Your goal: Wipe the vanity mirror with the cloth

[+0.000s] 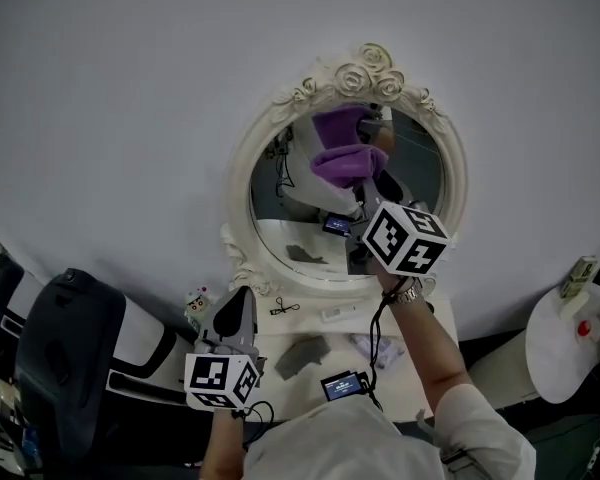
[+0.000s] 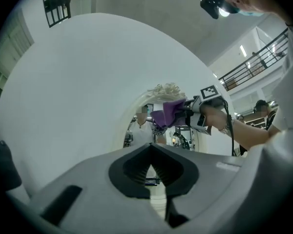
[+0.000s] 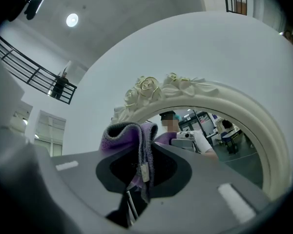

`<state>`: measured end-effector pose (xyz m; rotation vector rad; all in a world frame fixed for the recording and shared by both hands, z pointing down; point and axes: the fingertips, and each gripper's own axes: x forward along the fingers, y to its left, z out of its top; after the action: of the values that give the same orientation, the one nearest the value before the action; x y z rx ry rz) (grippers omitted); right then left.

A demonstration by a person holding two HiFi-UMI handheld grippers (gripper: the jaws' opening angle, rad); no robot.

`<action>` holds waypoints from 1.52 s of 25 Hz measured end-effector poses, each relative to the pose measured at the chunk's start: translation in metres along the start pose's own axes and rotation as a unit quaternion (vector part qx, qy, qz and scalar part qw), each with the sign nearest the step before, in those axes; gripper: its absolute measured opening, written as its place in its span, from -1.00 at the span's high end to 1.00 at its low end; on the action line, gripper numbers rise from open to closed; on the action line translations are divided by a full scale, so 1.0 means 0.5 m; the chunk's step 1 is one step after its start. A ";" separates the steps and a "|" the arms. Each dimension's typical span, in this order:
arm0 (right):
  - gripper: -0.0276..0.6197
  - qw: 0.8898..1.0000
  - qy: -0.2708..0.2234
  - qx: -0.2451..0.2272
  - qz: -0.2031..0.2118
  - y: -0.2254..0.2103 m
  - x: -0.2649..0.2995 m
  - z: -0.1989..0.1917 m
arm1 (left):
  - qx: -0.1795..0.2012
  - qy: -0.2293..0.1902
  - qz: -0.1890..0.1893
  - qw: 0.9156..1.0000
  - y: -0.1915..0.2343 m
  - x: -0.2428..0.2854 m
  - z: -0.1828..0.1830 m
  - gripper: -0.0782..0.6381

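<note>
Grey jaws pressed together on nothing, the left gripper sits below and to the left of the vanity mirror, pointing toward it. Against the upper part of the mirror's glass lies the purple cloth, bunched up. It is clamped between the jaws of the right gripper, which reaches in from the mirror's lower right, over its white rose-carved frame.

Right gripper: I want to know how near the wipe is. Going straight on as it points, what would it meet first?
The right gripper is shut on the purple cloth, which leads; straight ahead lies the upper glass of the vanity mirror. Whether cloth and glass touch is unclear.
</note>
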<state>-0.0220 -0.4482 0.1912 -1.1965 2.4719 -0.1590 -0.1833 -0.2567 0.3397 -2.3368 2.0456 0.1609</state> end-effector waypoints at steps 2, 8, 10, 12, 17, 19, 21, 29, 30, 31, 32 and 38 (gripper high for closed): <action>0.75 1.000 0.000 0.003 0.006 0.014 0.033 0.011 | 0.013 0.002 0.012 1.000 0.005 -0.002 0.018 0.79; 0.75 1.000 0.006 0.007 0.018 0.044 0.108 0.014 | 0.040 -0.009 0.044 0.998 0.027 -0.016 0.070 0.78; 0.75 1.000 0.002 0.010 0.013 0.044 0.124 0.015 | 0.040 -0.005 0.053 0.998 0.034 -0.022 0.067 0.78; 0.75 1.000 -0.006 0.016 0.002 0.038 0.136 0.018 | 0.033 0.005 0.061 0.998 0.040 -0.028 0.050 0.78; 0.74 1.000 -0.010 -0.012 -0.023 0.028 0.147 0.029 | 0.026 0.021 0.065 0.997 0.049 -0.028 0.020 0.78; 0.74 0.999 -0.010 -0.037 -0.034 0.014 0.144 0.036 | 0.026 0.024 0.060 0.998 0.045 -0.019 0.014 0.78; 0.74 0.998 -0.012 -0.051 -0.040 -0.005 0.138 0.046 | 0.027 0.025 0.046 0.998 0.031 -0.006 0.010 0.78; 0.73 0.993 -0.019 -0.064 -0.098 -0.118 0.083 0.084 | 0.024 0.022 -0.010 0.999 -0.021 0.043 0.001 0.78; 0.73 0.992 -0.020 -0.065 -0.109 -0.136 0.073 0.088 | 0.021 0.022 -0.017 0.999 -0.027 0.049 -0.002 0.78; 0.73 0.990 -0.019 -0.068 -0.118 -0.152 0.064 0.091 | 0.018 0.023 -0.025 0.999 -0.034 0.056 -0.006 0.78; 0.73 0.989 -0.017 -0.072 -0.127 -0.167 0.056 0.093 | 0.016 0.025 -0.032 0.999 -0.041 0.062 -0.010 0.78; 0.72 0.983 -0.003 -0.088 -0.160 -0.233 0.018 0.089 | 0.013 0.026 -0.078 0.997 -0.089 0.089 -0.020 0.79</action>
<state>0.0754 -0.5257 0.1784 -1.6636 2.3106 -0.0241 -0.1331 -0.2955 0.3431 -2.4959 1.8629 0.0693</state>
